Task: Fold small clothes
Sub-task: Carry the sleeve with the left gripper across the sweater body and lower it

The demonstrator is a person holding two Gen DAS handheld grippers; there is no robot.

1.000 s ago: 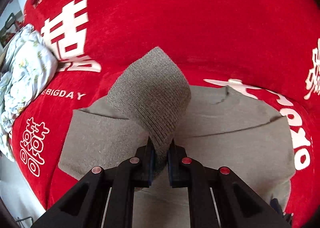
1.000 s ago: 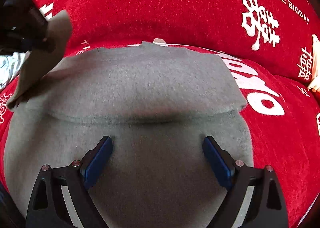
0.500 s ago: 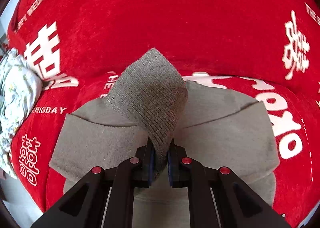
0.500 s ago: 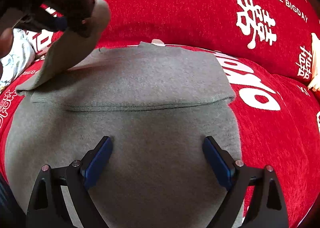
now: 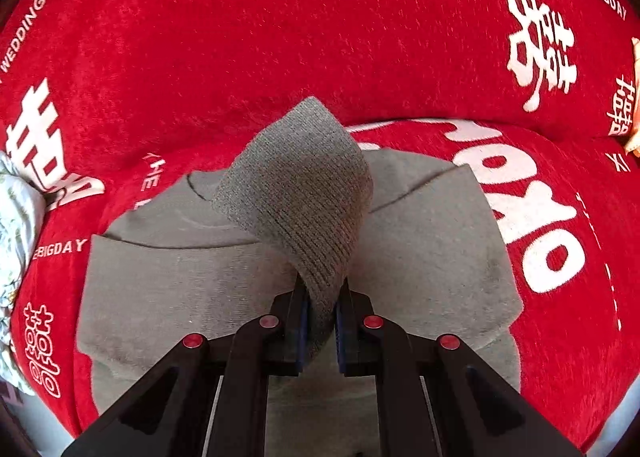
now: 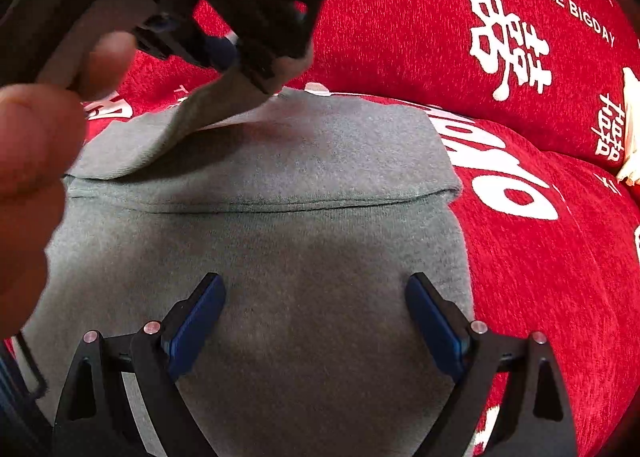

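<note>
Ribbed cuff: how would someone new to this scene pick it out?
Find the red blanket with white lettering, then the grey sweater lying flat on it. The ribbed cuff is the only part lifted off it, pinched in the left tongs, with coarser ribbing.

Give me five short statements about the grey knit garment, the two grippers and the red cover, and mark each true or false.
1. The left gripper is shut on the ribbed sleeve cuff of the grey knit garment. True.
2. The right gripper grips the garment's hem. False: its jaws stand wide open, nothing between them.
3. The garment lies on a red plush cover with white lettering. True.
4. The cover is plain blue. False: it is red with white print.
5. The cuff lies flat. False: it is lifted.
</note>
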